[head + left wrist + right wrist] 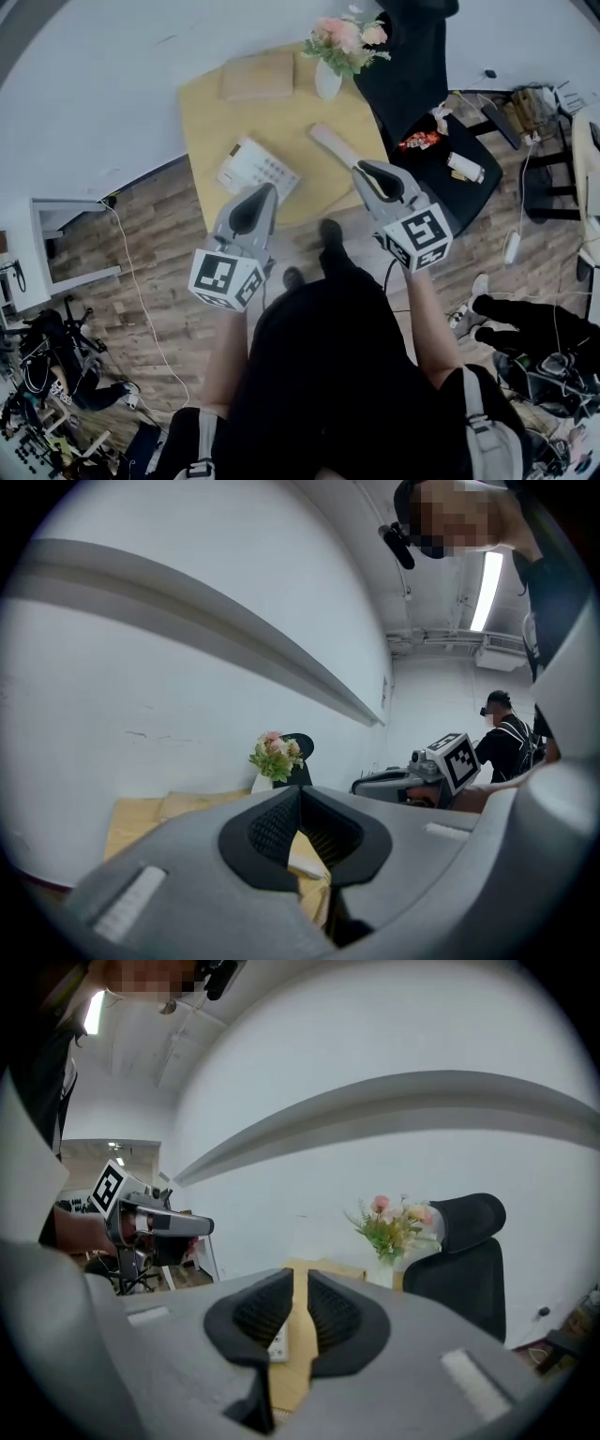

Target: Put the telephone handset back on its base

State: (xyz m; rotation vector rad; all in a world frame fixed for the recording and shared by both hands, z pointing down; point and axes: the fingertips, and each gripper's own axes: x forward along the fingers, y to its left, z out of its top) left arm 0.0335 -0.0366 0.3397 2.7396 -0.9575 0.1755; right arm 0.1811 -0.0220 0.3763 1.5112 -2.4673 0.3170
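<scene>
On the yellow tabletop (202, 112), a white keypad telephone base (258, 169) sits left of its pale handset (333, 145); nearer, the left gripper (264, 195) is closed and empty, the right gripper (364, 171) barely parted.

Both forearms reach forward side by side, the left gripper (265, 191) with its jaw tips closed together, the right gripper (362, 170) with its jaws a narrow crack apart.
</scene>
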